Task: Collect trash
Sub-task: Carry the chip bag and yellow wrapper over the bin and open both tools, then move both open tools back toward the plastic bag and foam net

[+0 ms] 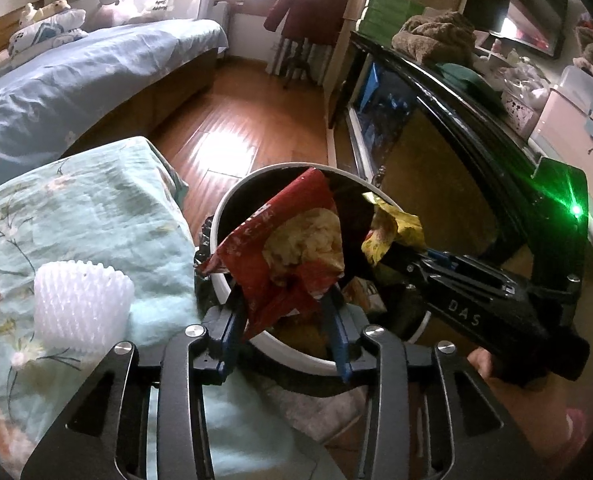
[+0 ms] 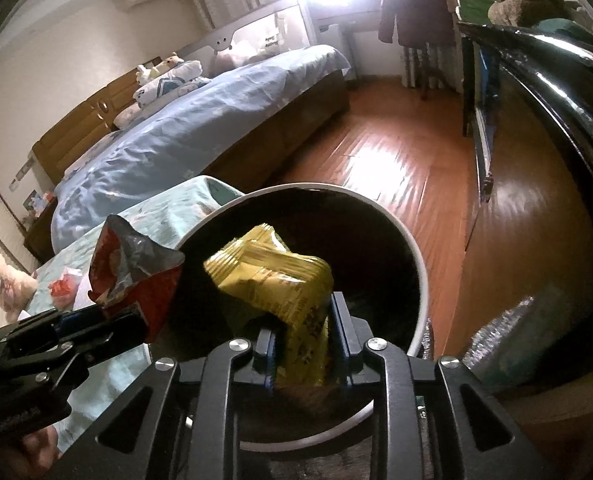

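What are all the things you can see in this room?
Red snack bag: one, red, held over the bin.
Yellow wrapper: one, yellow, held over the bin.
Bin: one, white rim with a dark inside, on the floor beside the green cloth.
Foam net: one, white, on the green cloth.
Green cloth: one, pale green with flowers, left of the bin.
Bed: one, blue cover, behind the cloth.
Coat: one, dark red, hanging by the window.
Floor: brown wood.
Left gripper: one, black, shut on the red snack bag.
Right gripper: one, black, shut on the yellow wrapper.
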`<state>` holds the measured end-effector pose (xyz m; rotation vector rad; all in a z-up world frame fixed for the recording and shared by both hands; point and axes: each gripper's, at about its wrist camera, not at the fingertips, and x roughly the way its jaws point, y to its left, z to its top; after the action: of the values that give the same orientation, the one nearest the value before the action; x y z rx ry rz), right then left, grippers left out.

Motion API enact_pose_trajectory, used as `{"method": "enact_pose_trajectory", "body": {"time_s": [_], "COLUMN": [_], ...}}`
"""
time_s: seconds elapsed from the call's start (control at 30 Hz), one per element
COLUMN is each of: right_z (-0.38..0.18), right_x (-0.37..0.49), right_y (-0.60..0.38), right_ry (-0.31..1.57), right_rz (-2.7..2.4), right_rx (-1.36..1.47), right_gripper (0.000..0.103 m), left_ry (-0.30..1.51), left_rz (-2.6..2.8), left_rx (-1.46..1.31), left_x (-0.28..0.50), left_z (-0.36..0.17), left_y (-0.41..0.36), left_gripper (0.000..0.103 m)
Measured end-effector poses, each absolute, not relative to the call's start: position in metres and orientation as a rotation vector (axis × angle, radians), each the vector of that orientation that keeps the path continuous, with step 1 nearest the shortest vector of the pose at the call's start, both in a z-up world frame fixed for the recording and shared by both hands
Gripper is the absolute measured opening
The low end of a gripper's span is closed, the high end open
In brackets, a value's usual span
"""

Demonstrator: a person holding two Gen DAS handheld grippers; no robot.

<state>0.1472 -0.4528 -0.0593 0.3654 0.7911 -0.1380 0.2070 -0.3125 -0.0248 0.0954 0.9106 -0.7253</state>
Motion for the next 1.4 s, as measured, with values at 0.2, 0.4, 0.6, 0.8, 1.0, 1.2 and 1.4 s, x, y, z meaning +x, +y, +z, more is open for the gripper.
{"method": "enact_pose_trajectory", "body": {"time_s": [0.2, 0.4, 0.6, 0.8, 1.0, 1.2, 1.4], "right_z": [-0.058, -0.054, -0.050, -0.047, -0.040, -0.037, -0.037], "right_x": [0.143, 0.142, 0.138, 0.133, 0.127, 0.124, 0.123], "right_y": [-0.458, -0.458, -0.455, -0.443, -0.423, -0.394, -0.361], "right_ry": [0.782, 0.767, 0.756, 0.747, 0.724, 0.723, 0.727], "right_rz": [-0.137, -0.127, -0.117, -0.096, -0.058, -0.005, 0.049], "right_rx": [0.387, 0.395, 0.397, 0.401, 0.401, 0.394, 0.378], "right_gripper": [0.040, 0.044, 0.044, 0.054, 0.077, 0.083, 0.083], "left_ry": [0.911, 0.897, 0.861, 0.850, 0.841, 0.833, 0.841], "left_rz": [-0.719, -0.721, -0.705, -0.661, -0.590, -0.516, -0.447], "left_rx": [0.089, 0.086, 0.098, 0.068, 0.010, -0.016, -0.044], "left_x": [0.205, 0.203, 0.191, 0.181, 0.174, 0.168, 0.168], "left_z": [-0.023, -0.020, -0.016, -0.019, -0.021, -0.026, -0.035], "left_y": [-0.311, -0.307, -0.295, -0.267, -0.224, -0.184, -0.143], "left_gripper": [0.051, 0.054, 0.055, 0.056, 0.060, 0.063, 0.064]}}
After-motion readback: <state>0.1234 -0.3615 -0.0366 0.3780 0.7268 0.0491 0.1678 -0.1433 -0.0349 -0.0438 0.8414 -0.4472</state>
